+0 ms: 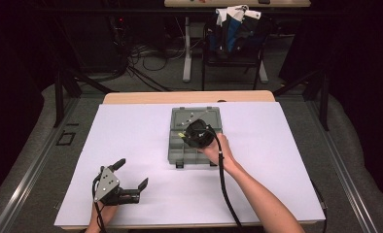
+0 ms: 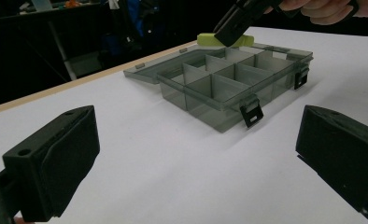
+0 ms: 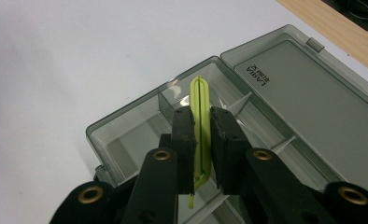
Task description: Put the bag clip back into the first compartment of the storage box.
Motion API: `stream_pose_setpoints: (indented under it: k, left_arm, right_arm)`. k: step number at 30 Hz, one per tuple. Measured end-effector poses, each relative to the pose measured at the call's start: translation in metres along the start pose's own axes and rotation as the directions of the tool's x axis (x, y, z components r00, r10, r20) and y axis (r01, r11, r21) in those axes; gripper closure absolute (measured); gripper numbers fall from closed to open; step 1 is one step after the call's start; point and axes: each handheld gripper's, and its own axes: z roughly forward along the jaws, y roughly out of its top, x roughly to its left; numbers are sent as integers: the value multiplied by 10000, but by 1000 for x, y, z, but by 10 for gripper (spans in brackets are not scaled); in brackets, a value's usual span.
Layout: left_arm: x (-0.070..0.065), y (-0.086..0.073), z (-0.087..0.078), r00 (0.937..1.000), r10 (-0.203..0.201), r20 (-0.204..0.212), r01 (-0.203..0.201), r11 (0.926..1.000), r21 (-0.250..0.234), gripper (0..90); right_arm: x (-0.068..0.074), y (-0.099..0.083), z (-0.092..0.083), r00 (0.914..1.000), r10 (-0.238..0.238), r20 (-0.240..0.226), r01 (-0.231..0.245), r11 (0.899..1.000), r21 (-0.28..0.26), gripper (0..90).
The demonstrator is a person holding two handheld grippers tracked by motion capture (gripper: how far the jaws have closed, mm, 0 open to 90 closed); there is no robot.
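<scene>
My right gripper (image 3: 201, 140) pinches a yellow-green clip (image 3: 200, 109) edge-on, above the open compartment box (image 3: 126, 135). My left gripper (image 1: 131, 175), jaws spread wide, faces the box latches (image 2: 251, 111).

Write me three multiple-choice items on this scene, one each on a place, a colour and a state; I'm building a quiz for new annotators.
1. Where is the right claw?
A. Over the open box
B. Flat on the sheet, away from the box
C. Beyond the table's far edge

2. What colour is the clip in the right claw?
A. Red
B. Yellow-green
C. Blue

3. How does the left claw stand?
A. Shut on the clip
B. Shut on the box lid
C. Open, holding nothing

Answers: 1 A, the high view shows it above the box's compartments. 2 B, the right gripper view shows a yellow-green clip pinched between the pads. 3 C, the left gripper view shows its jaws wide apart with bare sheet between them.
</scene>
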Motion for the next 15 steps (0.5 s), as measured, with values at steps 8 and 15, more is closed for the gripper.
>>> stream_pose_setpoints:
  k: [8, 15]
  left_arm:
    - [0, 0, 0, 10000, -27, 5, 27, 10000, -23, 0]
    - [0, 0, 0, 10000, -17, 5, 17, 10000, -23, 0]
  right_arm:
    - [-1, 4, 3, 9999, 99, 37, -99, 9999, 99, 807]
    - [-2, 8, 6, 9996, 269, 69, -270, 9995, 175, 807]
